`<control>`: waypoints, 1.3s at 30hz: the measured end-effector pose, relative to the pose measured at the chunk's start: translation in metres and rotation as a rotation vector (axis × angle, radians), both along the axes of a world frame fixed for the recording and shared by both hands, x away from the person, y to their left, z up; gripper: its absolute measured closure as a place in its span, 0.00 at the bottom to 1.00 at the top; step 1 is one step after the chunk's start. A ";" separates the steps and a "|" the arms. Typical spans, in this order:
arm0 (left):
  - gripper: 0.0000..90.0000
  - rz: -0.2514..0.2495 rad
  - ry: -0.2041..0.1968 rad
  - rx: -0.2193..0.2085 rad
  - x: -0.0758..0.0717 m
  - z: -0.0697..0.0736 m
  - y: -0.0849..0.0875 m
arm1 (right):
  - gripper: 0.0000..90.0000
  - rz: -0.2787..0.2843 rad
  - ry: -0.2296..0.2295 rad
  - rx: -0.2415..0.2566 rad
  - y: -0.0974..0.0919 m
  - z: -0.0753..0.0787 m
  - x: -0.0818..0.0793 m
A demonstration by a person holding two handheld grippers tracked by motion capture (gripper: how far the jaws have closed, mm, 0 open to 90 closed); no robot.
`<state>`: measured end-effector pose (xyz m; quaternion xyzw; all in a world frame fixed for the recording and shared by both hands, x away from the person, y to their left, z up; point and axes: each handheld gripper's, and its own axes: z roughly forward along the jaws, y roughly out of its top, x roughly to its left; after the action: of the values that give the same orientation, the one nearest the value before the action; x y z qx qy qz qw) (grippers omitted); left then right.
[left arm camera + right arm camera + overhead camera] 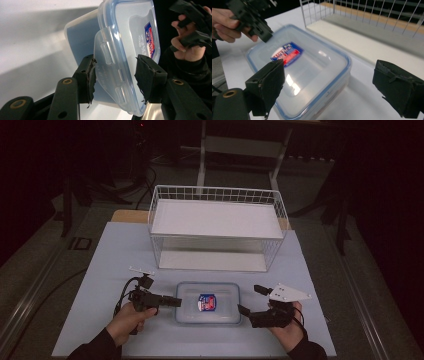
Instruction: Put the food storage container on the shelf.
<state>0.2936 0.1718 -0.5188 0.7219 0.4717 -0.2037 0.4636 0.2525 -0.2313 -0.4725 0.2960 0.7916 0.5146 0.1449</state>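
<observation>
Lying flat on the table (115, 270) before the wire basket (218, 227), the clear plastic box (207, 302) looks light, stiff and slippery. Its side latch suits a pinch: the left hand-held gripper (115, 75) straddles it unclenched; the right hand-held gripper (332, 87) gapes wide.

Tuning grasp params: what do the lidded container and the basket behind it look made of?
Container: looks like clear, glossy plastic; the table shows through it and its lid, blue-rimmed with moulded latch flaps, catches glare. Basket: seemingly thin metal wire with a white coating, in an open grid; its flat white shelves look matte, material unclear.
</observation>
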 end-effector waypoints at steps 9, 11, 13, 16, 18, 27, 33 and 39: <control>0.60 -0.017 -0.055 0.012 -0.008 0.004 -0.002 | 0.15 0.028 0.176 0.020 -0.001 -0.015 0.011; 0.60 -0.022 -0.067 0.011 -0.010 0.005 -0.002 | 0.17 0.040 0.217 0.036 -0.001 -0.017 0.013; 0.61 -0.026 -0.074 0.013 -0.013 0.006 -0.002 | 0.18 0.051 0.270 0.052 -0.001 -0.020 0.016; 0.62 -0.046 -0.090 0.017 -0.015 0.007 -0.002 | 0.21 0.071 0.355 0.082 -0.002 -0.024 0.021; 0.62 -0.048 -0.093 0.016 -0.017 0.007 -0.002 | 0.22 0.080 0.386 0.093 -0.003 -0.026 0.023; 0.63 -0.053 -0.100 0.020 -0.020 0.008 -0.002 | 0.47 0.100 0.481 0.098 -0.003 -0.033 0.027; 0.63 -0.046 -0.110 0.014 -0.022 0.007 -0.002 | 0.54 0.105 0.525 0.122 -0.008 -0.034 0.030; 0.64 -0.043 -0.148 0.044 -0.030 0.013 -0.007 | 0.57 0.068 0.537 0.125 -0.008 -0.029 0.024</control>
<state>0.2636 0.1650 -0.5054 0.7549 0.4249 -0.1494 0.4767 0.2767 -0.2395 -0.5013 0.4032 0.7779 0.4701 -0.1059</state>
